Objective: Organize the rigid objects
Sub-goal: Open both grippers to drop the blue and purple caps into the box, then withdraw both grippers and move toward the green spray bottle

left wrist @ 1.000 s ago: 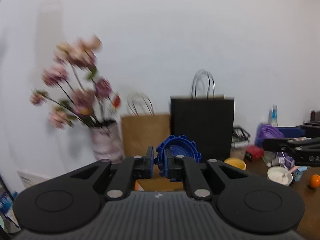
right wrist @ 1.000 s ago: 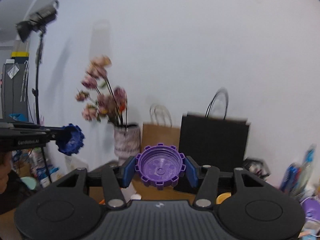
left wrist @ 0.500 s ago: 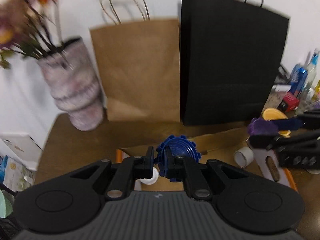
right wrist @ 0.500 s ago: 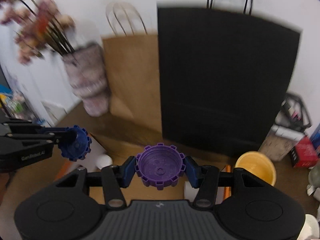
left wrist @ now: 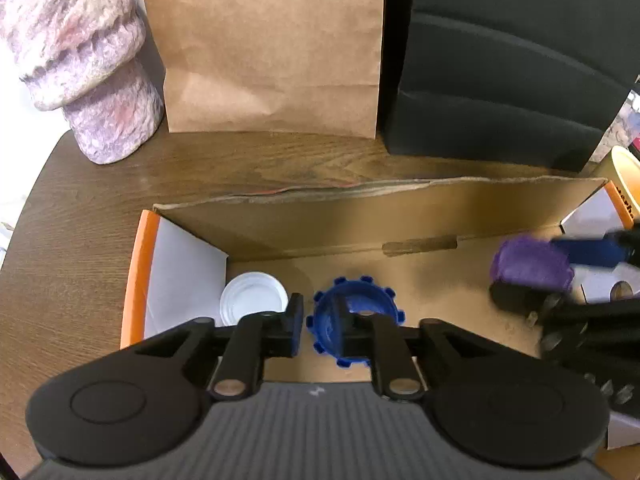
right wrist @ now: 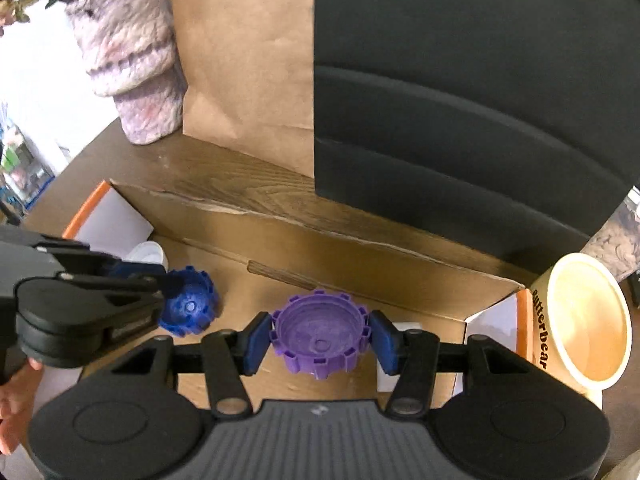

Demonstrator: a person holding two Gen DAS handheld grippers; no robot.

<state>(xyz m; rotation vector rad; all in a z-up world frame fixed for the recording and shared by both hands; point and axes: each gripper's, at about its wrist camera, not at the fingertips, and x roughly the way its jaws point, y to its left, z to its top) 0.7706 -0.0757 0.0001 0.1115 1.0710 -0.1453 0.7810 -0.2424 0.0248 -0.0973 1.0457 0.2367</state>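
Observation:
Both grippers reach down into an open cardboard box (left wrist: 400, 216) (right wrist: 360, 256). My left gripper (left wrist: 324, 322) has a small gap between its left pad and the blue toothed cap (left wrist: 354, 326), which lies on its side on the box floor against the right finger; the cap also shows in the right wrist view (right wrist: 188, 306). My right gripper (right wrist: 320, 338) has its blue pads spread slightly wider than the purple toothed cap (right wrist: 320, 334), which rests on the box floor, also seen in the left wrist view (left wrist: 530, 264). A white cap (left wrist: 254, 300) lies in the box's left corner.
A brown paper bag (left wrist: 272, 48) and a black bag (left wrist: 500, 60) stand behind the box on the wooden table (left wrist: 80, 208). A pink-white vase (left wrist: 76, 60) stands at the back left. A cream tub (right wrist: 584, 320) stands at the box's right end.
Both grippers have come down from in front of the wall into the box. The jaws have loosened, and the blue and purple caps now rest on the box floor.

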